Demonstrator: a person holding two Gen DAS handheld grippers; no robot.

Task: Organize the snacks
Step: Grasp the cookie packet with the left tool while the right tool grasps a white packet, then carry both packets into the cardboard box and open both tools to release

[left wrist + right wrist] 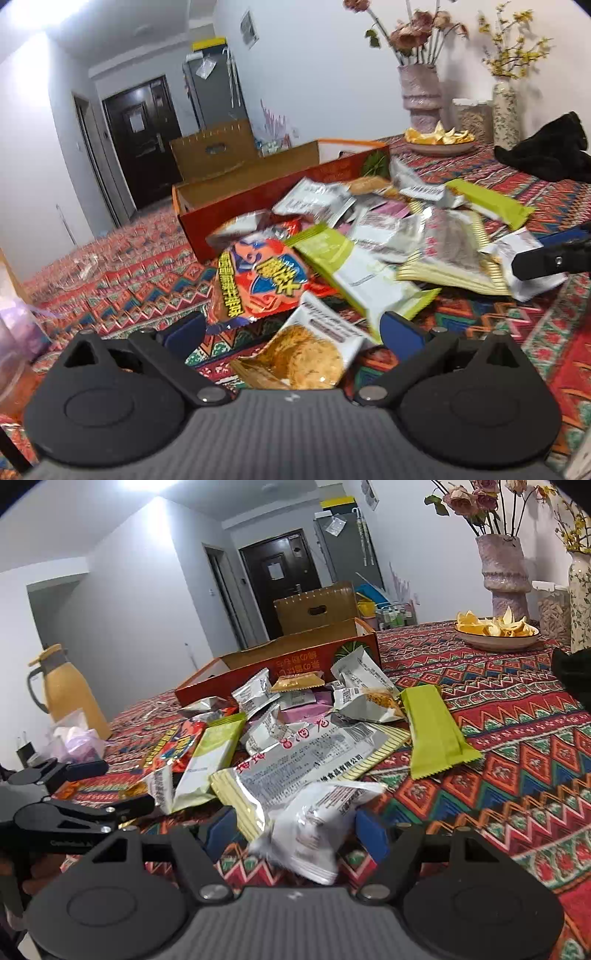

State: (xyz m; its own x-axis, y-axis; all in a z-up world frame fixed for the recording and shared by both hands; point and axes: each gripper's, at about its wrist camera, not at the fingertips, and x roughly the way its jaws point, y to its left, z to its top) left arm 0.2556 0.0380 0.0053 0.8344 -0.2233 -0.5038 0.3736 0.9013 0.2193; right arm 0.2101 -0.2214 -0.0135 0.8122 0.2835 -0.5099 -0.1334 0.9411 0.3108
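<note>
- The snacks lie in a loose, overlapping pile on the patterned surface (517,716), directly in front of the open cardboard box (295,657). By its position behind the pile, the box is the probable container for sorting; what it holds inside is hidden.
- Left gripper (291,328): the jaws stand open and grip nothing. A packet showing a golden cake (306,354) lies flat on the surface between the two blue pads, with a visible gap to each. This placement suggests alignment for a pick at the near edge of the pile.
- Right gripper (295,834): the jaws are partly closed around a crinkled white packet (314,830). The right pad appears to meet the wrapper; contact on the left side cannot be confirmed, so a firm grip is not established.
- The white packet sits at the pile's outer edge, which leaves it free of overlapping wrappers and reachable without disturbing the rest.
- A red-orange bag (258,280), two green-white bars (214,757) and a large striped flat packet (306,757) overlap in the middle of the pile.
- A green bar (436,731) lies slightly apart at the right side.
- The vase (506,568) and the dish of peel (498,631) stand well apart from the work area.
</note>
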